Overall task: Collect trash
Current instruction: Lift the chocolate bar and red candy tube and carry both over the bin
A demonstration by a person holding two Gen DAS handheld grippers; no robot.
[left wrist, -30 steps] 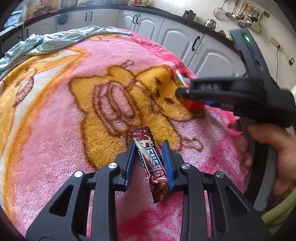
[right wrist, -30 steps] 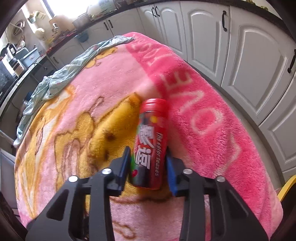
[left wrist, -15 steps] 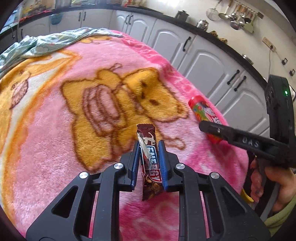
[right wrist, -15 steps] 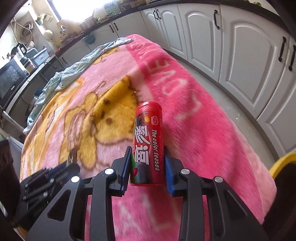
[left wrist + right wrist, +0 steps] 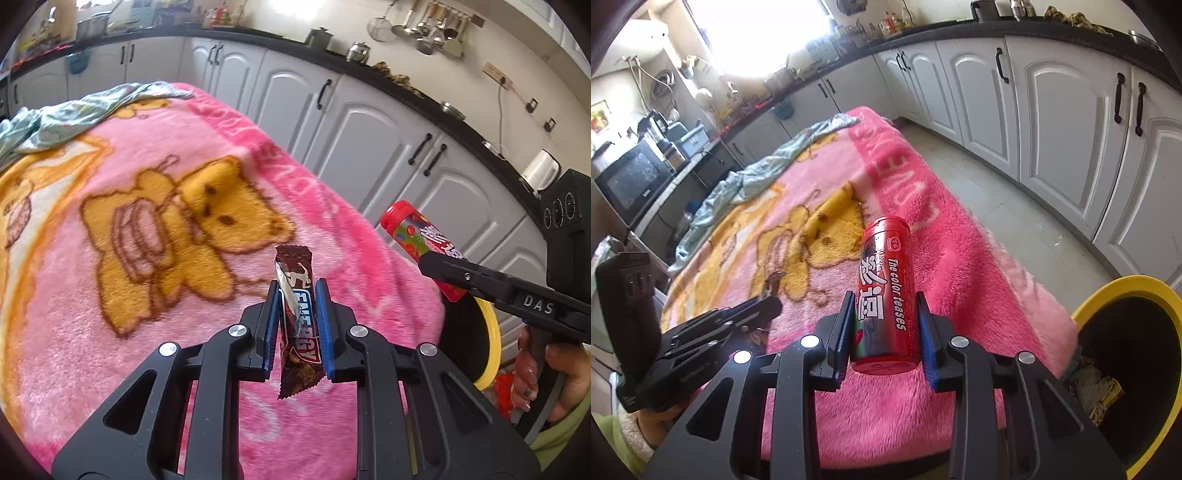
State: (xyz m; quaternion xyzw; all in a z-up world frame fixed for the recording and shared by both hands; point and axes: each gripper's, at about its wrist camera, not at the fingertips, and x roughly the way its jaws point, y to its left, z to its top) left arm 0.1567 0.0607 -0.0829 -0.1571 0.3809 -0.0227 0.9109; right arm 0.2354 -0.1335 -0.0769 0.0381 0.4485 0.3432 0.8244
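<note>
A second ago the left tongs [image 5: 295, 325] stood open around the chocolate bar wrapper [image 5: 297, 321] lying on the pink blanket [image 5: 155, 155]; now their pads press it and it hangs clear of the blanket. The right tongs [image 5: 882, 325] have carried the red candy tube [image 5: 884, 291] off the bear print, out past the blanket's edge. A yellow-rimmed bin [image 5: 1115, 288] has come into view beside it.

Red tube [image 5: 884, 295] — apparently claw-gripped [image 5: 885, 326]
</note>
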